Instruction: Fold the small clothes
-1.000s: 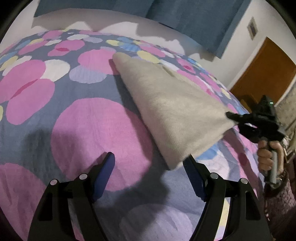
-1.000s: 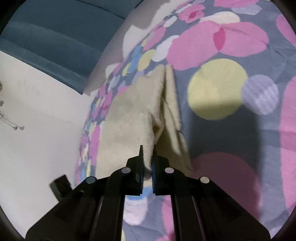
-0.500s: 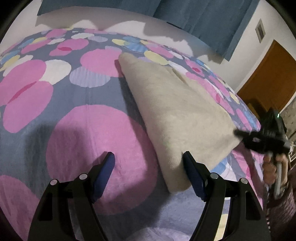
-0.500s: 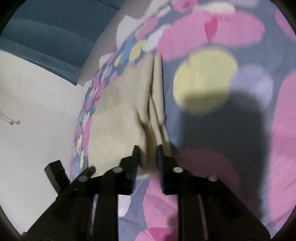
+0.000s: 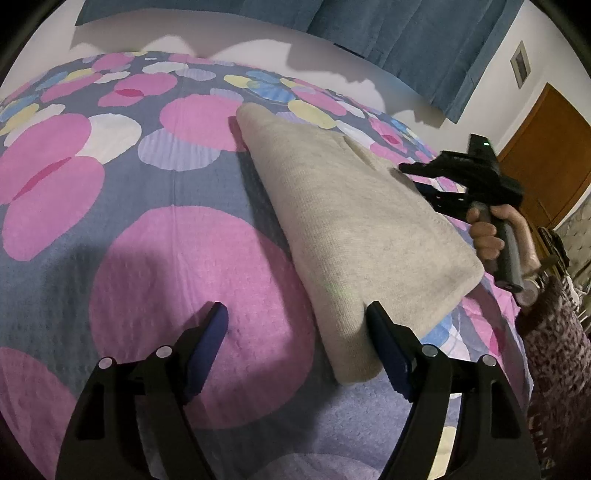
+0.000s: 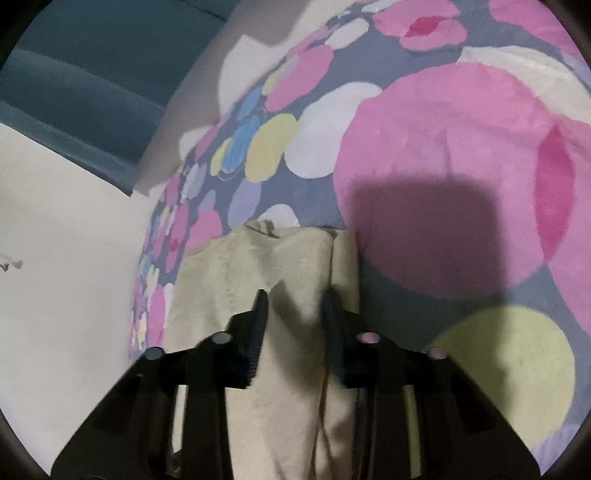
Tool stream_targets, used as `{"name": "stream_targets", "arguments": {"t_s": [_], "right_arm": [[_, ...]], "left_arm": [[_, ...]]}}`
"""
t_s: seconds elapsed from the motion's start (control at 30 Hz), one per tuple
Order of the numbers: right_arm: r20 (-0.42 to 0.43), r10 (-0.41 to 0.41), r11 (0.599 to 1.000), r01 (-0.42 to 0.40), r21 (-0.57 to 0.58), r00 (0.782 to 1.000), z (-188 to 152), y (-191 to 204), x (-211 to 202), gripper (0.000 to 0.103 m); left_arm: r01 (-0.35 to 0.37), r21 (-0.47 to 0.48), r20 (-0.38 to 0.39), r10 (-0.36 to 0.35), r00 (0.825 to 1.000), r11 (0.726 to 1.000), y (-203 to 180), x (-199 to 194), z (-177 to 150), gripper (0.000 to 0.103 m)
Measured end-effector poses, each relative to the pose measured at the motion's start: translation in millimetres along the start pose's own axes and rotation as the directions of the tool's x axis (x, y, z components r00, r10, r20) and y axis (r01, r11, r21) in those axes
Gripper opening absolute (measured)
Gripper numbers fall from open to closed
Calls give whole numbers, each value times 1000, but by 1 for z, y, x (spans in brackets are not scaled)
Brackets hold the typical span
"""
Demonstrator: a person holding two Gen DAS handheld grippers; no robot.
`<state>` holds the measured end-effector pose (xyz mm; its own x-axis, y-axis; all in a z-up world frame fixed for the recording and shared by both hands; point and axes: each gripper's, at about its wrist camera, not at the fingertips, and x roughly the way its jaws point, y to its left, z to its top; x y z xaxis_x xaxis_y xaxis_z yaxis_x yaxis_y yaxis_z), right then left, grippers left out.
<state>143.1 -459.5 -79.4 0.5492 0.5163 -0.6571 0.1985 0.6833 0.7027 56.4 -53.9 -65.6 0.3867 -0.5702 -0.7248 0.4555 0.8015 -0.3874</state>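
The folded beige garment [image 5: 354,229] is lying flat on the spotted bedspread [image 5: 110,206], running from about eleven o'clock down to five o'clock in the left wrist view. The left gripper [image 5: 295,336] is hovering with its jaws spread wide, its right finger just beside the cloth's near corner. The right gripper [image 6: 295,325] is sitting over the garment [image 6: 295,266] with its jaws parted, gripping nothing.

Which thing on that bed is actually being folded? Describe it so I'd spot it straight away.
Start with the bedspread, grey-blue and covered in big pink, white and yellow circles. On it lies the beige cloth, a folded, fuzzy piece stretching away toward the blue curtain. It is the only plain, unpatterned thing on the bed, and its near corner lies by the left gripper.
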Motion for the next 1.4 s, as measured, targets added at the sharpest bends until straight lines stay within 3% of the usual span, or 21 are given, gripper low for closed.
{"name": "stream_targets", "arguments": {"t_s": [0.13,0.4,0.5,0.57,0.7,0.9,1.03,1.17,1.4], "right_arm": [[30,-47,999,46,18,998,-3,-14,-2,4],[42,51,993,-55,106,998,-10,-32,-8,6],[37,51,995,-54,84,998,-23,-25,-23,14],[34,59,995,-61,73,998,-39,-22,-38,33],[15,60,998,-61,33,998,-73,-16,-61,44],[-35,15,1000,-15,7,999,-117,-16,-75,43],[-57,-35,999,33,-38,998,-134,-15,-74,25],[-56,0,1000,-1,-8,998,-140,-26,-77,18],[-38,46,999,-45,14,998,-144,-34,-81,17]], "left_arm": [[2,-2,0,-2,1000,1000,0,0,0,76],[7,-6,1,-7,1000,1000,0,0,0,77],[7,-8,3,-7,1000,1000,0,0,-1,77],[8,-9,2,-8,1000,1000,0,1,-1,77],[8,-10,2,-8,1000,1000,0,1,-1,77],[7,-10,2,-7,1000,1000,0,1,-1,77],[8,-10,1,-8,1000,1000,1,0,-1,77],[8,-9,1,-8,1000,1000,1,0,-1,77],[13,-15,2,-13,1000,1000,2,0,-1,78]]}}
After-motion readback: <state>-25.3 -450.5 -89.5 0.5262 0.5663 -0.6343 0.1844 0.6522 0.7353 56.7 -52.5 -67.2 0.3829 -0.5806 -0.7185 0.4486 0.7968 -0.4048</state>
